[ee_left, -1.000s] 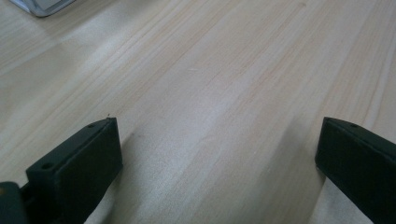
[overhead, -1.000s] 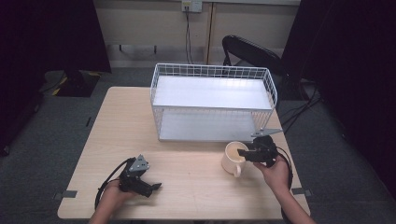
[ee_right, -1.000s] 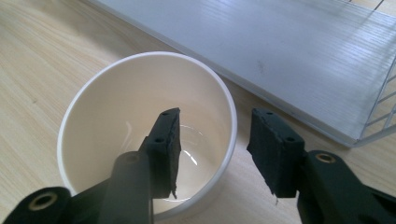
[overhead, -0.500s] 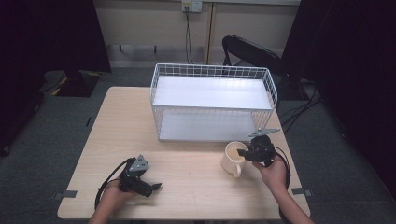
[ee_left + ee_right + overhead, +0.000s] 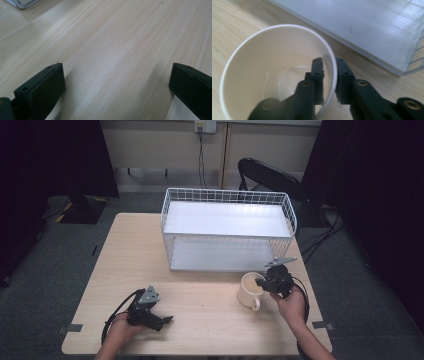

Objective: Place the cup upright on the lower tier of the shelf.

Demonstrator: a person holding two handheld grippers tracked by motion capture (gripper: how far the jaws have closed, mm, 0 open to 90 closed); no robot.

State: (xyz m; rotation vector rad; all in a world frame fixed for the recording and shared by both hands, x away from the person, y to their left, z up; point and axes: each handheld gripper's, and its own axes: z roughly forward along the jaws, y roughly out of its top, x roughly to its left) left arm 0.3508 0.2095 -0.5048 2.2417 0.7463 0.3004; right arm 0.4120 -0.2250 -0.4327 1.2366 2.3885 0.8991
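Here the cream mug point(image 5: 250, 290) stands on the desk point(image 5: 210, 310), near right, just in front of the wire rack point(image 5: 227, 227). The right tool point(image 5: 329, 82) pinches its rim, one jaw inside and one outside, nearly closed. The mug looks rigid, glazed, likely slippery and breakable; the thin rim gives a narrow hold, the handle perhaps a safer one. The left tool point(image 5: 115, 85) rests wide open, holding nothing, on the near left.
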